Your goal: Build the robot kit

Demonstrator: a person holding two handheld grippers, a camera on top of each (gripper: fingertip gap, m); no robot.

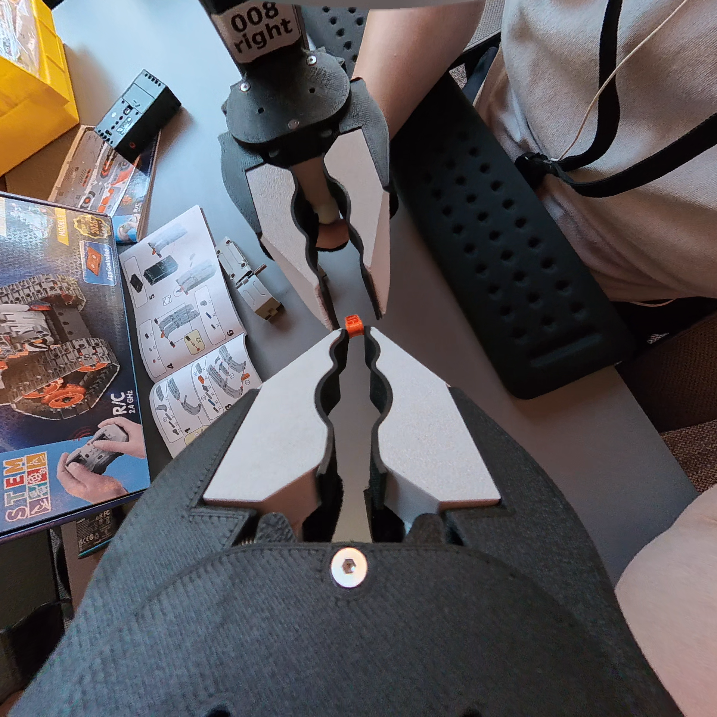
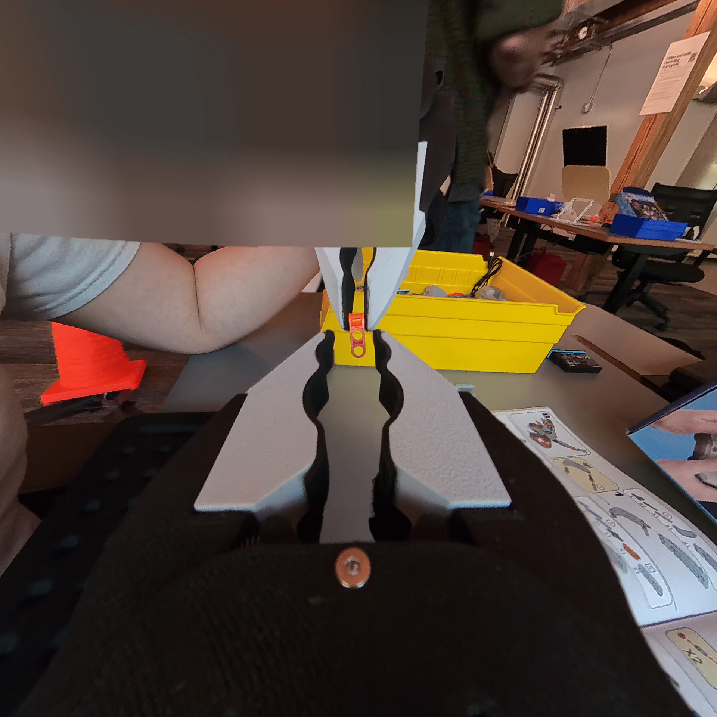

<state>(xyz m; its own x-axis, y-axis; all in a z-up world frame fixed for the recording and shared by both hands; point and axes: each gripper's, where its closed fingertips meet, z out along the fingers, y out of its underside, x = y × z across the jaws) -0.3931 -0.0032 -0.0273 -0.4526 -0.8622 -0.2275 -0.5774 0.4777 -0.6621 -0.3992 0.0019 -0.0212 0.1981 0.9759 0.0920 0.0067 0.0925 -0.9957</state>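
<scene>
One orange holed beam (image 2: 357,337), pinched by its top end in the left tool (image 1: 355,331), hanging over the grey table (image 2: 419,392) between the spread tips of the right tool (image 2: 354,335), touching neither. Behind, a yellow bin (image 2: 465,341) holding grey parts and a black cable; open instruction booklet (image 1: 186,310) alongside
</scene>
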